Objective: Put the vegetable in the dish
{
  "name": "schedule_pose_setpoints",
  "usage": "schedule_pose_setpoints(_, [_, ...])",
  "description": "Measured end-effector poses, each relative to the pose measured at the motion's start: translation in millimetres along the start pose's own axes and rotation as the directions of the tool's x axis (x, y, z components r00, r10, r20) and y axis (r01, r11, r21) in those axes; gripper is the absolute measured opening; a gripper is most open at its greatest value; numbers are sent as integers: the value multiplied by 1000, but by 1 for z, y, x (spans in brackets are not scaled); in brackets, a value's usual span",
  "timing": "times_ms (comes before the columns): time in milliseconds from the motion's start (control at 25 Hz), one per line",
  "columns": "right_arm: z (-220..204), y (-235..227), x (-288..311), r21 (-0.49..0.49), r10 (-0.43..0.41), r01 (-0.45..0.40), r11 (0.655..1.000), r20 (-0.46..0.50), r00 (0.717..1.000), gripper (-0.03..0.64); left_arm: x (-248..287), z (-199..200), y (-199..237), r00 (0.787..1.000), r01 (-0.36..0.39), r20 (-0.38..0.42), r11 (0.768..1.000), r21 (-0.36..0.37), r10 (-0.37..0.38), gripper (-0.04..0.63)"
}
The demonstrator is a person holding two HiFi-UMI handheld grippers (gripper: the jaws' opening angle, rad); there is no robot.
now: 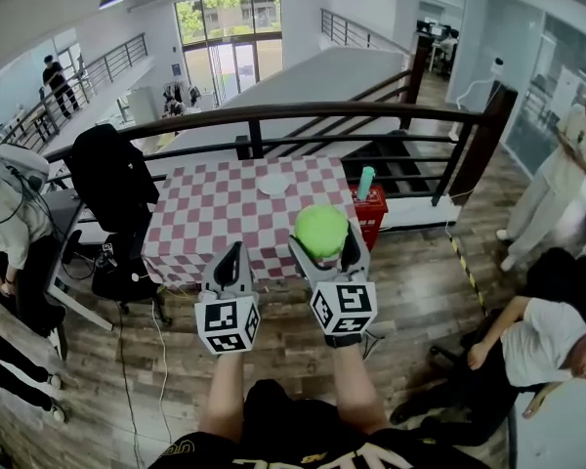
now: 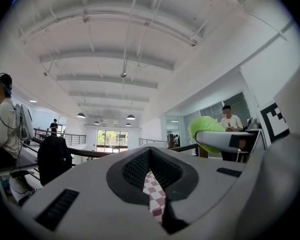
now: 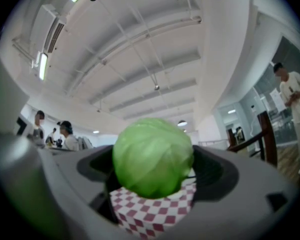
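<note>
A round green cabbage (image 1: 321, 231) is gripped between the jaws of my right gripper (image 1: 323, 239), held in the air over the near edge of a table with a red-and-white checked cloth (image 1: 215, 213). In the right gripper view the cabbage (image 3: 152, 156) fills the space between the jaws, with the cloth below it. A small white dish (image 1: 272, 184) sits on the far middle of the table, beyond the cabbage. My left gripper (image 1: 233, 254) hangs to the left of the right one, jaws together and empty. From the left gripper view the cabbage (image 2: 205, 126) shows at the right.
A dark railing (image 1: 322, 115) runs behind the table. A black chair with a jacket (image 1: 117, 179) stands at the table's left. A red box with a teal bottle (image 1: 368, 203) is at its right. People sit on the floor at the right (image 1: 547, 330); another stands at the left (image 1: 10, 213).
</note>
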State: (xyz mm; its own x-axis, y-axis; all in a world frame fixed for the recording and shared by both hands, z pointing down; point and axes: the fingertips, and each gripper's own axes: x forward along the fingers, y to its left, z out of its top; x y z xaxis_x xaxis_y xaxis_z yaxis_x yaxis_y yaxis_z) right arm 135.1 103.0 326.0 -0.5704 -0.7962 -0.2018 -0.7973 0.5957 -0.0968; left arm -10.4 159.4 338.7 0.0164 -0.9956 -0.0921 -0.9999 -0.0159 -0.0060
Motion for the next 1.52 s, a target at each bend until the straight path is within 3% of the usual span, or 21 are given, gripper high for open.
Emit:
schedule_pose_setpoints(320, [-28, -8, 45, 42, 21, -21, 999, -20, 1000, 491, 45, -22, 25, 999, -12, -31, 1000, -7, 12, 18])
schedule_pose_setpoints(520, [-43, -11, 103, 39, 24, -23, 999, -31, 999, 491, 99, -35, 57, 999, 0, -38, 1000, -24, -1, 18])
schedule_pose_setpoints(840, [-49, -17, 214, 14, 18, -17, 1000, -14, 1000, 491, 199, -19, 120, 999, 44, 18, 999, -32, -43, 18])
schedule_pose_setpoints(1040, [-69, -12, 272, -9, 19, -19, 1000, -44, 999, 491, 244, -44, 164, 999, 36, -16, 997, -71, -37, 18])
schedule_pose_setpoints(1520, [-121, -69, 381, 46, 13, -8, 999, -103, 995, 491, 367, -89, 179, 994, 59, -82, 994, -93, -67, 18])
